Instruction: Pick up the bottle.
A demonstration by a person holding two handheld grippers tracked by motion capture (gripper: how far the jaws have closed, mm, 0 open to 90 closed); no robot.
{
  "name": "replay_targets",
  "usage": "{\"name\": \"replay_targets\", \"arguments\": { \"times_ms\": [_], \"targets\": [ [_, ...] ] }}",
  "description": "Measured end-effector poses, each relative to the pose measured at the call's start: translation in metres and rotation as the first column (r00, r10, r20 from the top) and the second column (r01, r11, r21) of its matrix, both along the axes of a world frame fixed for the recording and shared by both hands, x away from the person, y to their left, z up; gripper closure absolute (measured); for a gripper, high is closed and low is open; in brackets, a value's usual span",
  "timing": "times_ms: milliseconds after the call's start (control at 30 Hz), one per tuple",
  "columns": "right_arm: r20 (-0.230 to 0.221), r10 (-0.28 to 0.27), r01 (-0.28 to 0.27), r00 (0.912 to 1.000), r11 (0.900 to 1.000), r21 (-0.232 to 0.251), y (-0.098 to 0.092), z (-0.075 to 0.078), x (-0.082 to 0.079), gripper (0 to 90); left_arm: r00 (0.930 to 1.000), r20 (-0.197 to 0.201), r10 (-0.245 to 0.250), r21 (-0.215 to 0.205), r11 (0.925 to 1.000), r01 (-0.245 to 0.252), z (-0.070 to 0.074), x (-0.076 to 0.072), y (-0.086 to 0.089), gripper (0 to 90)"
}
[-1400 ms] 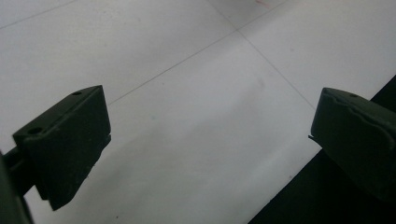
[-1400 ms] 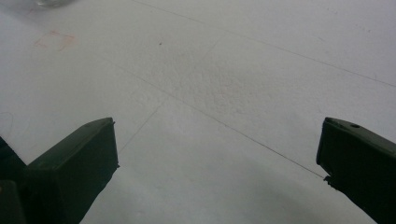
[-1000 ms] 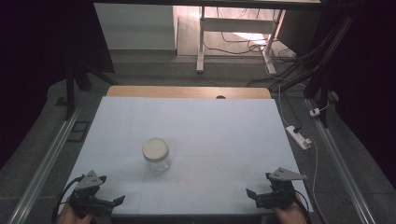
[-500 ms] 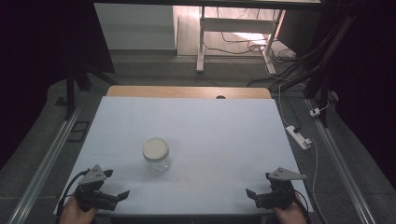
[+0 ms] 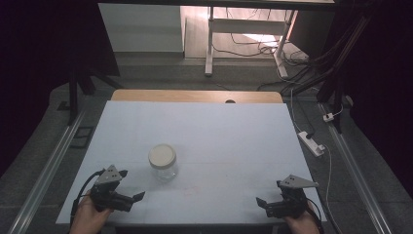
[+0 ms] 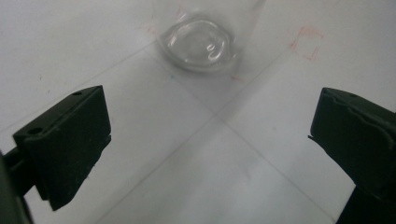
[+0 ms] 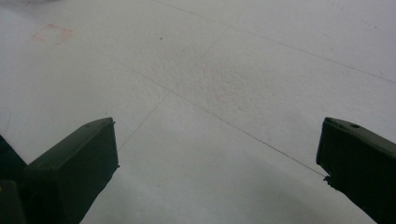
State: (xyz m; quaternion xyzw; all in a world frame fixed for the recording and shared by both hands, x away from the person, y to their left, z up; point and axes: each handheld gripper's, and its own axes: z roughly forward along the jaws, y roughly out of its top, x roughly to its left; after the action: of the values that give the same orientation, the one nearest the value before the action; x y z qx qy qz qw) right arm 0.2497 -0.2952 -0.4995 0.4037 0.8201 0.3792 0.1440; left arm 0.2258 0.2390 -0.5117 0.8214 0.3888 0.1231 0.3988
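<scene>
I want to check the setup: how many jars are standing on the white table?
1. The glass jar with a pale lid stands left of the table's middle, just ahead of the open left gripper; its base shows in the left gripper view.

A lidded glass jar (image 5: 162,161) stands on the table (image 5: 234,141), left of centre; the left gripper (image 5: 130,185) sits near it at the front-left, the right gripper (image 5: 267,197) well apart at the front-right

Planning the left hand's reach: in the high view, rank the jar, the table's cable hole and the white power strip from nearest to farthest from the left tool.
1. Jar: just ahead of the left tool.
2. Cable hole: far table edge.
3. Power strip: floor, right of the table.
</scene>
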Motion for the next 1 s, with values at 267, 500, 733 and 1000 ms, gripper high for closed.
{"name": "replay_targets", "arguments": {
  "times_ms": [267, 500, 733, 1000],
  "targets": [
    [-0.003, 0.001, -0.001, 1.0000, 1.000, -0.003, 0.000, 0.000, 0.000, 0.0, 0.9997, -0.002, -0.024, 0.008, 0.9997, 0.024, 0.002, 0.014, -0.009, 0.0],
    [-0.004, 0.001, -0.001, 1.0000, 1.000, -0.003, 0.000, 0.000, 0.000, 0.0, 0.9993, -0.005, -0.037, -0.003, 0.9993, 0.037, 0.004, 0.029, -0.017, 0.0],
    [-0.007, 0.002, -0.002, 1.0000, 1.000, -0.004, 0.000, 0.000, 0.001, 0.0, 0.9985, 0.004, -0.054, -0.015, 0.9984, 0.054, 0.006, 0.039, -0.023, 0.0],
    [-0.009, 0.002, -0.002, 1.0000, 1.000, -0.003, 0.000, 0.000, 0.001, 0.0, 0.9983, 0.023, -0.053, -0.003, 0.9986, 0.053, 0.007, 0.054, -0.034, 0.0]
  ]
}}
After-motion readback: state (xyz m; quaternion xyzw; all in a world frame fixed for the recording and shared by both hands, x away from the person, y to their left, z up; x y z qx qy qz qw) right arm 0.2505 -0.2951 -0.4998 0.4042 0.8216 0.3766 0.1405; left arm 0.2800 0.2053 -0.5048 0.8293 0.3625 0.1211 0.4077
